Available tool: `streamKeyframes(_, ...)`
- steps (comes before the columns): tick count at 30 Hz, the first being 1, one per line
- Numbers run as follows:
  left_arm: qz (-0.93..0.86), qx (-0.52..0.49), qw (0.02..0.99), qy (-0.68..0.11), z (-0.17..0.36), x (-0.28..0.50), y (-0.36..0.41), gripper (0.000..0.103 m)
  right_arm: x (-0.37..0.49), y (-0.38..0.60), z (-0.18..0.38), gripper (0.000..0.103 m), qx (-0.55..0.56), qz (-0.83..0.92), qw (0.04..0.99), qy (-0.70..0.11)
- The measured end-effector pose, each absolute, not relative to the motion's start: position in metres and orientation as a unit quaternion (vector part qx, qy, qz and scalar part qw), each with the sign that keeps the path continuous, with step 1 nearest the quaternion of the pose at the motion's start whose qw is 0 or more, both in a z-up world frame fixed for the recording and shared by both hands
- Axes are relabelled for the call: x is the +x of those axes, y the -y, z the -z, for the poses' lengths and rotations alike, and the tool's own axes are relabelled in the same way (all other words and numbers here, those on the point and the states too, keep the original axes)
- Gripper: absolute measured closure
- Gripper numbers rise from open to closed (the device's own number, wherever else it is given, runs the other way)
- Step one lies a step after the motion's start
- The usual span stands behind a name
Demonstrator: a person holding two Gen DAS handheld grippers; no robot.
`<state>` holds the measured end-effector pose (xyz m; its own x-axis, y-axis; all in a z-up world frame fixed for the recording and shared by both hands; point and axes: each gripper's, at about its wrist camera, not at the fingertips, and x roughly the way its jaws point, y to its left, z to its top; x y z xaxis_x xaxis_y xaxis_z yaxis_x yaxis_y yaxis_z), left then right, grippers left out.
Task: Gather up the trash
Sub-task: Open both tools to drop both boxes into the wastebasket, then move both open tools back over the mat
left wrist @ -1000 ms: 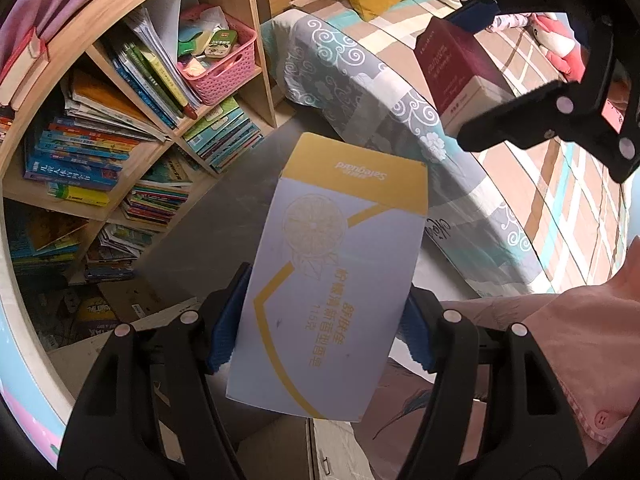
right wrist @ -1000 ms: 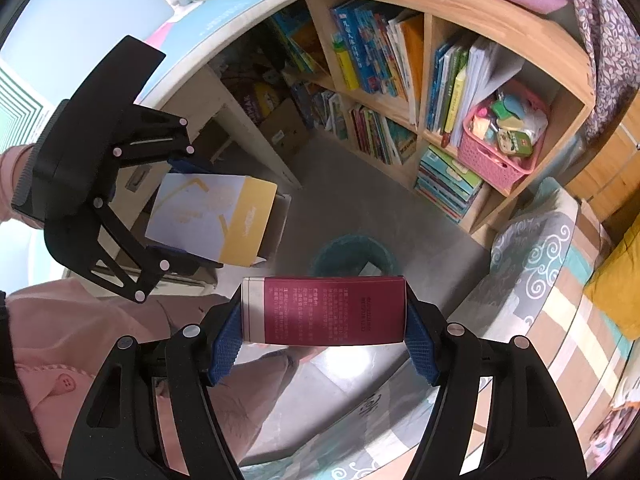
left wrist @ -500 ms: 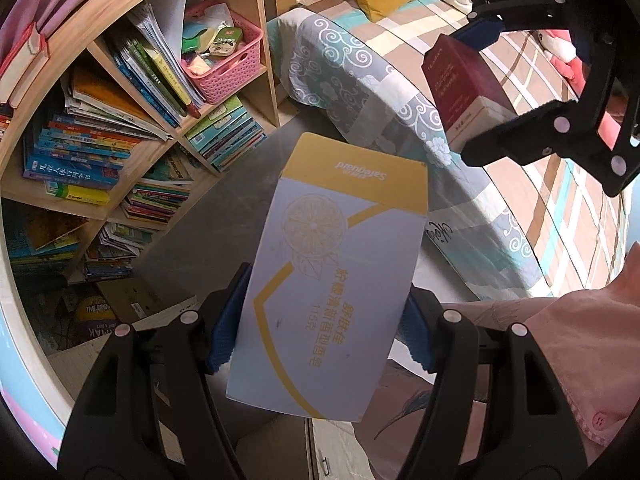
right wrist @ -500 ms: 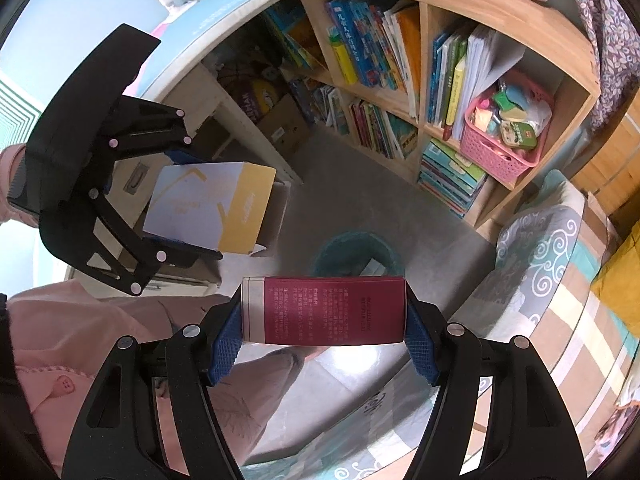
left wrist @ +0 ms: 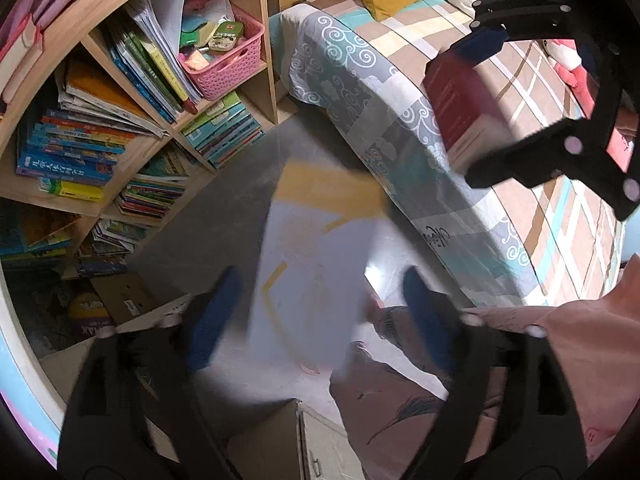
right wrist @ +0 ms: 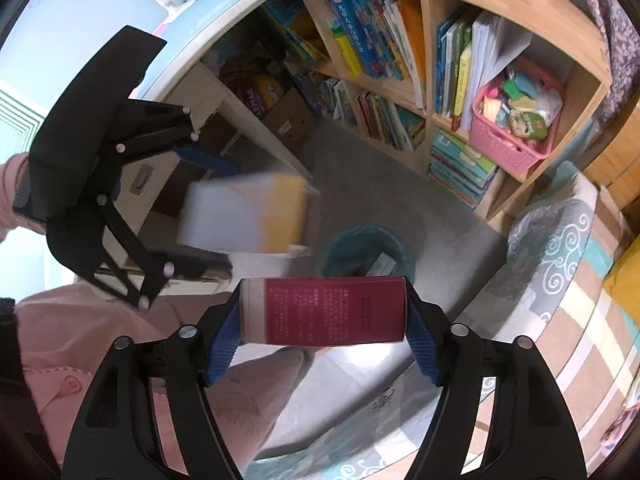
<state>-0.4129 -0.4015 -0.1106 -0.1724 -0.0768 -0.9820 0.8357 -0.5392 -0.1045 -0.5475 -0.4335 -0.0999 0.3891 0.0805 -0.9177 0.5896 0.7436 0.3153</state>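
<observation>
A grey floor (right wrist: 384,200) runs between a wooden bookshelf (right wrist: 432,92) packed with books and a bed (left wrist: 460,128) under a patchwork cover. On one shelf a pink basket (right wrist: 516,128) holds small packets and toys. A teal trash bin (right wrist: 368,248) stands on the floor with what looks like paper or card inside it.

The left hand-held gripper (left wrist: 320,312) has just been opening; its blue pads stand clear of the white-and-yellow box (left wrist: 316,256), which is blurred between them and above the floor. The right hand-held gripper (right wrist: 324,332) has also been opening, yet its pads seem to touch the ends of the dark red box (right wrist: 328,310), held above and just short of the bin. A pink sleeve (right wrist: 60,344) is cut off at the frame's edge.
</observation>
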Motion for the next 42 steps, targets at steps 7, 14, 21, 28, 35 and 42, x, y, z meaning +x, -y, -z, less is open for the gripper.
streamKeyframes(7, 0.678, 0.549, 0.338, -0.353, 0.111, -0.409, 0.408, 0.015, -0.553, 0.442, 0.098, 0.016, 0.331, 0.166, 0.771, -0.519)
streamKeyframes(14, 0.673, 0.547, 0.348, -0.356, 0.108, -0.401, 0.406, 0.015, -0.555, 0.446, 0.094, 0.016, 0.327, 0.171, 0.773, -0.515)
streamKeyframes(21, 0.674, 0.543, 0.356, -0.353, 0.103, -0.397, 0.398, 0.015, -0.552, 0.439, 0.090, 0.016, 0.319, 0.170, 0.777, -0.516)
streamKeyframes(28, 0.670, 0.533, 0.377, -0.354, 0.093, -0.385, 0.389, 0.015, -0.543, 0.430, 0.083, 0.016, 0.303, 0.163, 0.782, -0.519)
streamKeyframes(35, 0.659, 0.511, 0.418, -0.361, 0.076, -0.357, 0.369, 0.015, -0.515, 0.423, 0.069, 0.016, 0.274, 0.143, 0.797, -0.519)
streamKeyframes(42, 0.637, 0.483, 0.469, -0.377, 0.058, -0.311, 0.346, 0.014, -0.465, 0.413, 0.052, 0.016, 0.228, 0.107, 0.813, -0.524)
